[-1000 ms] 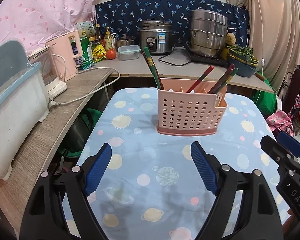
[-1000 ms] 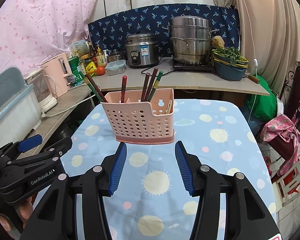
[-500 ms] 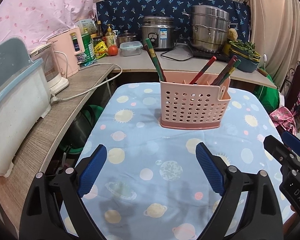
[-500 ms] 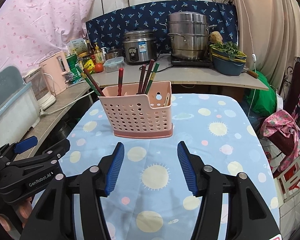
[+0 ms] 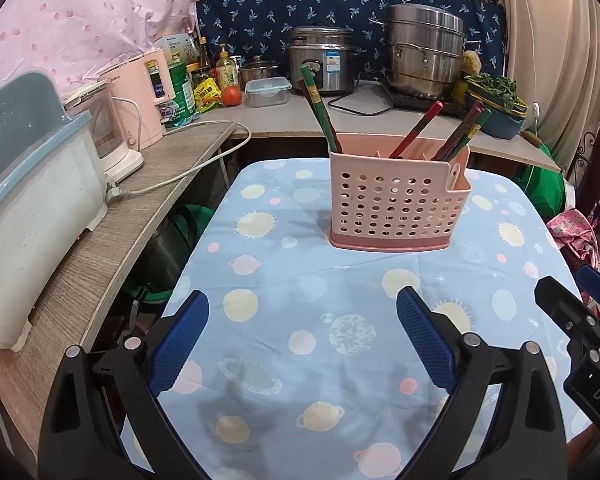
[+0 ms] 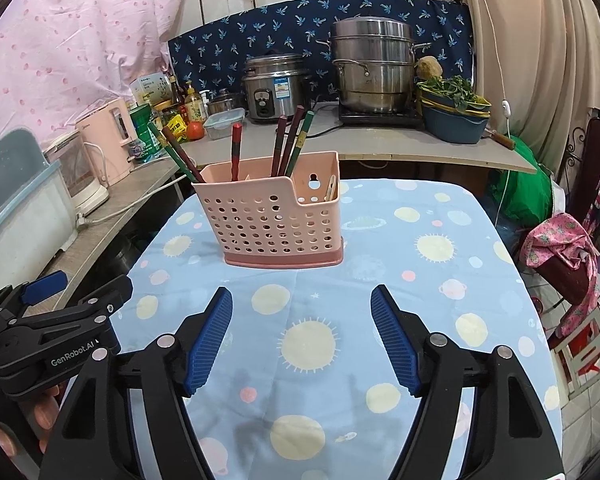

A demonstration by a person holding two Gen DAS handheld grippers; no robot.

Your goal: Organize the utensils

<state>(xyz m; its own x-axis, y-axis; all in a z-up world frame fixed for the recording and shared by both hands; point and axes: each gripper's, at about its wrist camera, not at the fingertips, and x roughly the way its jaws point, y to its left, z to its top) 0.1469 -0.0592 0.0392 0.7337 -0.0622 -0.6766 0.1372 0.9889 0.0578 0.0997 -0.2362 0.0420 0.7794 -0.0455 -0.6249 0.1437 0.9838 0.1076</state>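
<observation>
Table [image 5: 284, 280] with the planet-print cloth has plenty of bare room in front, its left edge butting a wooden counter [image 5: 100, 240] crowded with a white bin [image 5: 32, 208] and kettles. Pink perforated utensil caddy [image 5: 396, 204] stands upright toward the far middle, chopsticks [image 5: 320, 108] leaning out of its compartments (a pale spoon-ish thing too). Left gripper [image 5: 302, 334] and right gripper [image 6: 301, 330] hover near, both jaws still opening, nothing between them.

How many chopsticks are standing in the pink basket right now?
6 chopsticks: two lean at the left end, one red stands beside them, three bunch right of middle. Shorter ones may hide inside.
</observation>
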